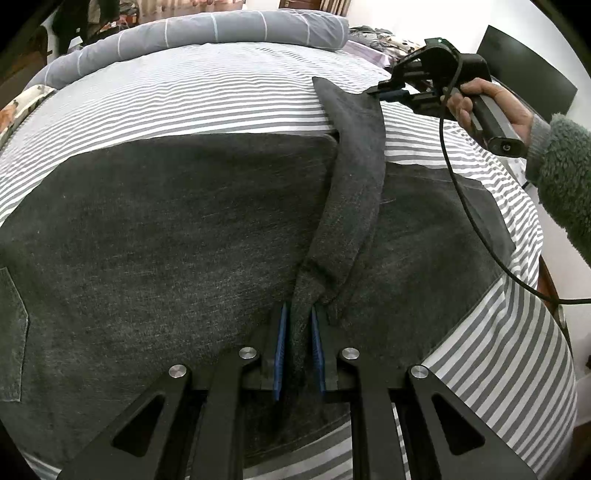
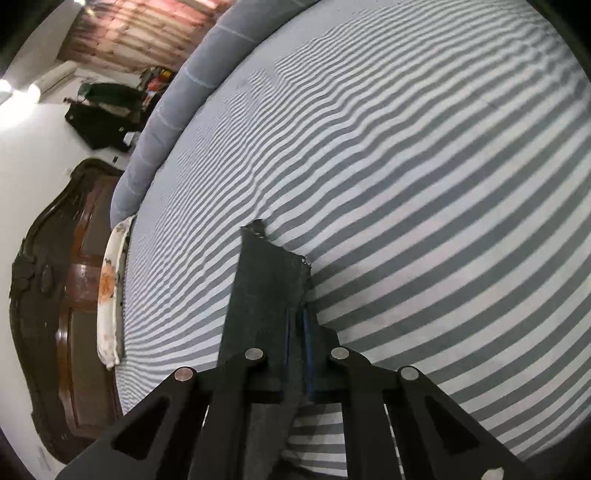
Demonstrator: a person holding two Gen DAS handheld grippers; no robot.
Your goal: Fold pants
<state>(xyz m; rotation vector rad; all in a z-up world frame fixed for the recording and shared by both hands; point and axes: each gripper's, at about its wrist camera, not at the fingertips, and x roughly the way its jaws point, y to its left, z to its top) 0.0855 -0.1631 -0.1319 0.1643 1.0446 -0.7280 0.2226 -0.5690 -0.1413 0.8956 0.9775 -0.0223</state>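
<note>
Bedroom scene, bed with grey-and-white striped sheet (image 1: 207,96) fills both views.

Left wrist view, near to far:
- Left gripper (image 1: 298,325) at bottom centre, jaws clenched on a raised ridge of dark grey denim; blue pads (image 1: 281,332) press the fold from both sides.
- Pants (image 1: 166,229) lie spread flat over the sheet, covering most of the middle of the frame. A back pocket (image 1: 13,332) shows at the left edge.
- From the pinched ridge, a narrow lifted strip of the same denim (image 1: 354,177) runs up and right to the right gripper (image 1: 384,92) in the upper right, which grips its far end.
- A hand (image 1: 476,107) holds that gripper's handle; fuzzy grey-green sleeve (image 1: 565,173) at the right edge. Black cable (image 1: 458,192) hangs from the gripper across the right side.
- Grey rolled duvet (image 1: 221,29) with thin white lines along the top of the frame.

Right wrist view, near to far:
- Right gripper (image 2: 295,328) bottom centre, jaws clamped on the denim edge; no gap visible between pads and cloth.
- Hem corner (image 2: 258,236) sticks out past the fingertips, frayed threads at its tip, striped sheet behind it.
- Floral pillow (image 2: 109,295) on the left edge of the bed, dark wooden headboard (image 2: 51,314) beyond it at far left.
</note>
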